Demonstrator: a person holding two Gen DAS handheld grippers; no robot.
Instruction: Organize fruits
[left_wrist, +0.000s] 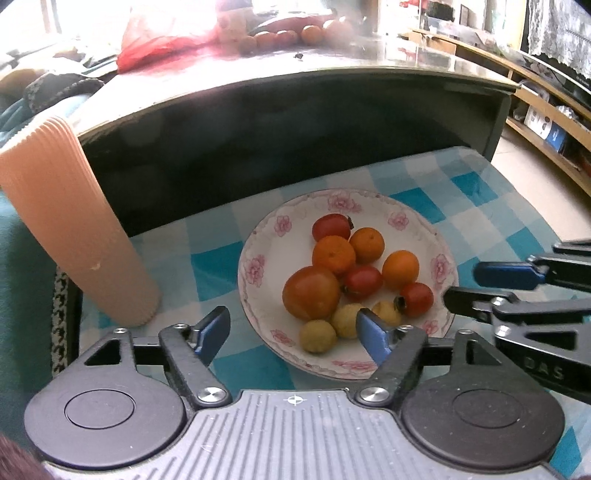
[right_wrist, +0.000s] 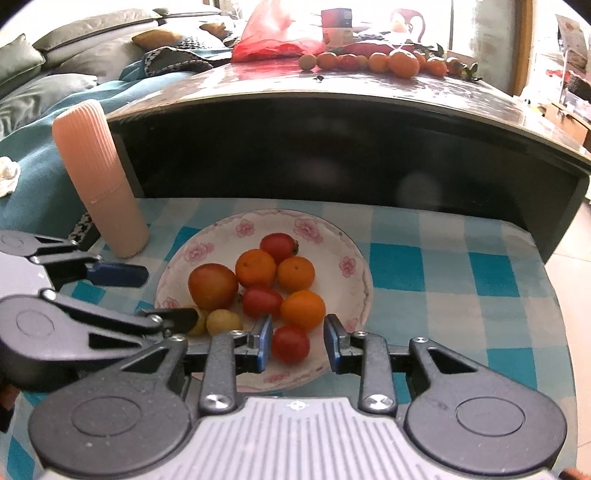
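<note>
A floral white plate (left_wrist: 258, 254) (right_wrist: 354, 266) on the checked cloth holds small oranges (left_wrist: 333, 254) (right_wrist: 255, 267), red tomatoes (left_wrist: 416, 299) (right_wrist: 290, 344), one larger orange-red fruit (left_wrist: 311, 292) (right_wrist: 212, 281) and small yellow fruits (left_wrist: 317, 335) (right_wrist: 224, 322). My left gripper (left_wrist: 295, 332) is open over the plate's near-left rim, holding nothing. My right gripper (right_wrist: 298, 341) is open with its fingers either side of the nearest red tomato, not closed on it. More fruit (right_wrist: 404, 63) lies in a row on the dark table behind.
A ribbed peach-coloured cylinder (left_wrist: 74, 221) (right_wrist: 99, 177) stands left of the plate. A dark table (right_wrist: 332, 147) rises right behind the cloth, with a red bag (right_wrist: 277, 40) on top. A sofa with teal blanket (right_wrist: 44, 122) is at left.
</note>
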